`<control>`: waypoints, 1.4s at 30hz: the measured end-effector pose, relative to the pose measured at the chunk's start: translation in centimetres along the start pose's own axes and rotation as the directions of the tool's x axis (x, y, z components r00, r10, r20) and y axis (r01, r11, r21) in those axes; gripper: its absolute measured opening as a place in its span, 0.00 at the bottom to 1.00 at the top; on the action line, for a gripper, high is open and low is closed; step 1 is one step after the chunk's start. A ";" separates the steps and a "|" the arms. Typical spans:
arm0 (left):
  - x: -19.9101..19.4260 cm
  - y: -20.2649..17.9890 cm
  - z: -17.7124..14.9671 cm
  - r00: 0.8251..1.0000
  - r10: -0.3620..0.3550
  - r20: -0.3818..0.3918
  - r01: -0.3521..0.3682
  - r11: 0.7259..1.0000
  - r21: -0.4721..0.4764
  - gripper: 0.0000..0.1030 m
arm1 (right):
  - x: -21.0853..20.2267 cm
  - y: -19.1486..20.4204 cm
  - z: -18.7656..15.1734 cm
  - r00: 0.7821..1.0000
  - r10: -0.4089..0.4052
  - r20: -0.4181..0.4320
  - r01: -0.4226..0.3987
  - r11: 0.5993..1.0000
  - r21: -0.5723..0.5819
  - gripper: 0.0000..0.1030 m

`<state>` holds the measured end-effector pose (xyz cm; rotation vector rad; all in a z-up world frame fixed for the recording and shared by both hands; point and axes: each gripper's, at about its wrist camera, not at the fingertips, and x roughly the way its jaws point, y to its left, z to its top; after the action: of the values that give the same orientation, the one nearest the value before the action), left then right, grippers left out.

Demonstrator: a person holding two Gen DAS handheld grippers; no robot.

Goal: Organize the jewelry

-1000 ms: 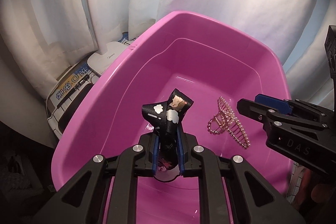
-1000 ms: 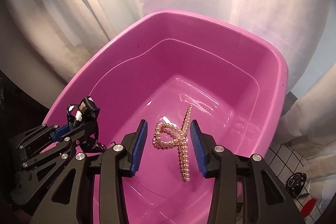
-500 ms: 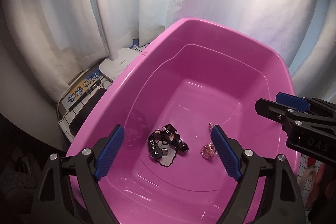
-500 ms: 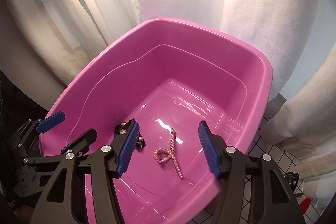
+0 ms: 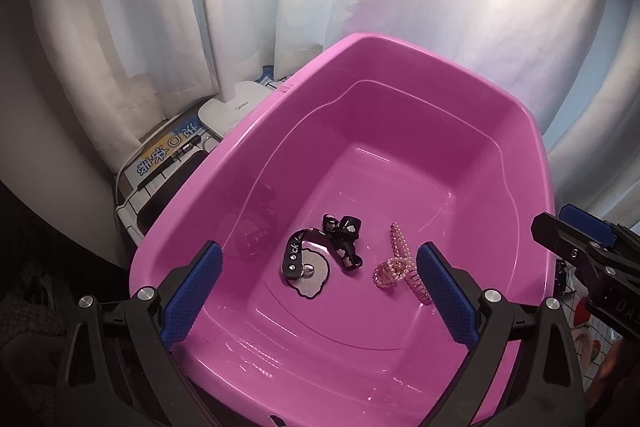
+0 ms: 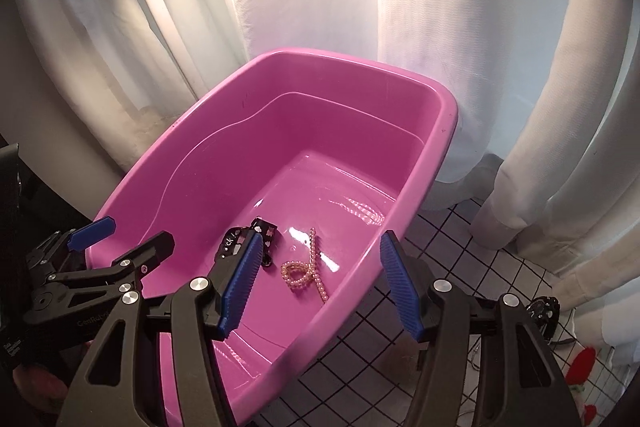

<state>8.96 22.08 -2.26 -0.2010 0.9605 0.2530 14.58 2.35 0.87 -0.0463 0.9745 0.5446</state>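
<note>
Both pieces down on the floor of the pink tub [image 5: 536, 163]: black hair bow [image 5: 320, 251] beside pearl claw clip [image 5: 396, 267], just apart. Left tongs [image 5: 318, 303] and right tongs [image 6: 320, 283] spread wide, empty, above the near rim. Drop-off step judged done; next, probably away to fetch more jewelry.

"Midea" stands on the white appliance base [image 5: 234, 109] far left; "ck" shows on the black strap [image 5: 294, 253]; "DAS" on the right gripper [image 5: 600, 267].
</note>
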 end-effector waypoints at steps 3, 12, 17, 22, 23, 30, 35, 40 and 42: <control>-0.8 -0.5 -0.3 1.000 -0.001 0.008 0.001 1.000 0.009 0.93 | -2.1 -1.1 -1.6 0.999 0.012 0.042 -0.014 0.999 0.042 0.57; -5.3 -4.9 -2.2 0.994 -0.108 0.026 0.105 0.990 0.098 0.93 | -9.7 -7.5 -9.1 0.990 -0.061 0.125 0.037 0.983 0.181 0.57; -7.9 -9.3 -4.4 0.979 -0.202 0.025 0.195 0.964 0.181 0.94 | -13.4 -12.4 -15.1 0.977 -0.186 0.102 0.152 0.951 0.269 0.57; -8.9 -13.9 -7.4 0.960 -0.281 -0.011 0.275 0.930 0.245 0.94 | -16.3 -16.6 -21.0 0.963 -0.265 0.052 0.227 0.899 0.374 0.57; -8.8 -14.7 -8.0 0.955 -0.295 -0.024 0.291 0.922 0.255 0.94 | -16.7 -17.3 -22.0 0.961 -0.275 0.042 0.236 0.887 0.396 0.57; -6.2 -19.6 -11.9 0.945 -0.307 -0.115 0.328 0.886 0.328 0.94 | -18.6 -21.2 -27.1 0.948 -0.318 -0.001 0.275 0.818 0.505 0.57; -2.8 -21.7 -13.3 0.954 -0.265 -0.137 0.297 0.881 0.368 0.94 | -18.2 -23.3 -29.6 0.946 -0.323 -0.036 0.290 0.789 0.542 0.58; 1.4 -23.2 -13.7 0.966 -0.212 -0.151 0.255 0.882 0.397 0.94 | -16.9 -25.7 -31.7 0.943 -0.322 -0.082 0.307 0.752 0.583 0.58; 3.2 -23.5 -13.8 0.967 -0.193 -0.167 0.244 0.888 0.390 0.94 | -16.3 -26.7 -32.5 0.944 -0.317 -0.093 0.308 0.741 0.597 0.58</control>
<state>7.00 -3.81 -11.24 0.0623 1.0823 -0.1741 -5.46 -36.52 -10.09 0.3671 1.0633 -0.1016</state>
